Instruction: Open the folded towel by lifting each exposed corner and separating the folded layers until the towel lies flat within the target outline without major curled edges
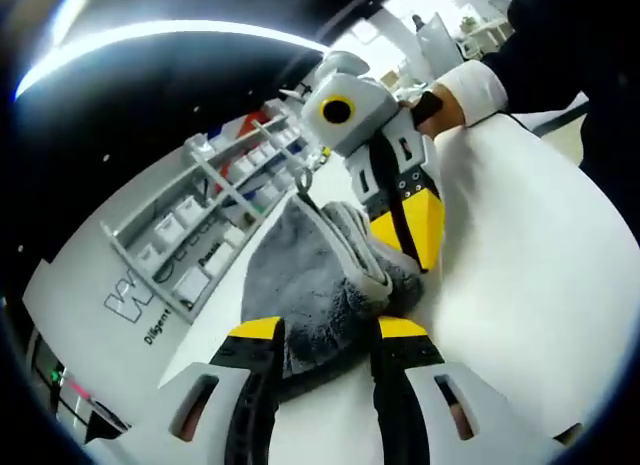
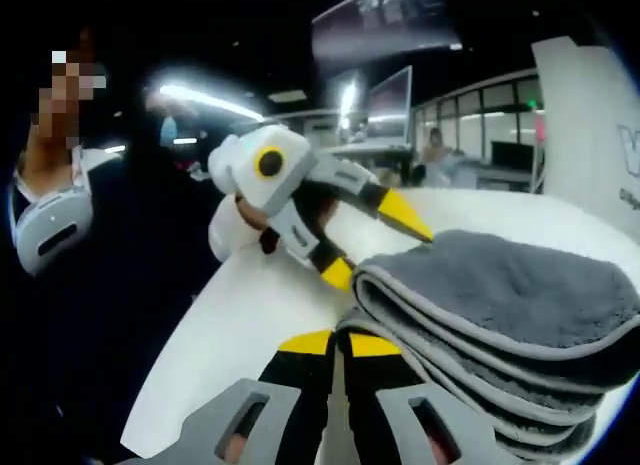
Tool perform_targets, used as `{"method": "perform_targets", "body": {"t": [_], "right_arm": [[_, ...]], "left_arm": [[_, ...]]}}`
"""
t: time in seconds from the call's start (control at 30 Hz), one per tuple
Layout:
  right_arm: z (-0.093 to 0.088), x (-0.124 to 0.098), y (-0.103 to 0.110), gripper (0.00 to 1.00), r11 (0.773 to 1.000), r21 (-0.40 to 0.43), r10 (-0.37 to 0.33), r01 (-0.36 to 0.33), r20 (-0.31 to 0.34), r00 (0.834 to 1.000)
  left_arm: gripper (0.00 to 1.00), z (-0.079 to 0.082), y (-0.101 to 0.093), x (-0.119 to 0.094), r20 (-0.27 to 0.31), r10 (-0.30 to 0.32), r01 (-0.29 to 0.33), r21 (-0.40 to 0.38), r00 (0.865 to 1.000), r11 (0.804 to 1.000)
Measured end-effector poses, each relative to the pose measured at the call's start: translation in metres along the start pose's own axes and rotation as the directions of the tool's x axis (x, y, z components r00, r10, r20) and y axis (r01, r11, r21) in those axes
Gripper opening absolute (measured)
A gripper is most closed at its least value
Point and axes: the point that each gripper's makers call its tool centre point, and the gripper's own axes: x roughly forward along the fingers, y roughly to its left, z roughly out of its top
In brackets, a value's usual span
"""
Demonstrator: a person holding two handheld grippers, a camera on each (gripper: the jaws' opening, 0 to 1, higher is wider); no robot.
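A folded grey towel (image 1: pixel 310 275) lies in several layers on the white table (image 1: pixel 520 265). In the left gripper view my left gripper (image 1: pixel 328 330) is open, its yellow tips standing either side of the towel's near edge. My right gripper (image 1: pixel 418 253) reaches in from the upper right, jaws together at the towel's right edge, where a fold stands up. In the right gripper view the towel (image 2: pixel 500 295) is a stack at the right. There my right gripper (image 2: pixel 338 343) is shut at a lower layer's rim. The left gripper (image 2: pixel 372 243) comes in from the left, jaws spread at the stack's corner.
A white shelf rack (image 1: pixel 190 235) with small boxes stands behind the towel. A white lettered panel (image 2: pixel 590 125) rises at the far right. A person in dark clothes (image 2: pixel 110 285) stands at the table's left edge. Bare table (image 2: pixel 260 305) lies around the towel.
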Motion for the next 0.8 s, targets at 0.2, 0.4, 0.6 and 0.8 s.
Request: {"method": "perform_targets", "body": {"t": [0.2, 0.4, 0.6, 0.8], "right_arm": [[-0.002, 0.000, 0.002, 0.00, 1.000, 0.001, 0.011, -0.011, -0.006, 1.000], [-0.003, 0.001, 0.006, 0.00, 1.000, -0.004, 0.025, -0.025, -0.012, 1.000], [-0.002, 0.002, 0.008, 0.00, 0.999, -0.005, 0.042, -0.042, -0.015, 0.999], [-0.003, 0.003, 0.012, 0.00, 0.998, -0.006, 0.055, -0.055, -0.020, 0.998]], "left_arm": [[0.34, 0.003, 0.003, -0.001, 0.012, 0.011, -0.011, 0.005, 1.000, 1.000], [0.33, 0.008, 0.001, -0.002, 0.029, 0.012, -0.012, -0.004, 1.000, 1.000], [0.33, 0.008, -0.003, -0.001, 0.025, -0.003, 0.003, -0.002, 1.000, 1.000], [0.33, 0.009, -0.005, -0.001, 0.030, -0.007, 0.008, -0.001, 1.000, 1.000]]}}
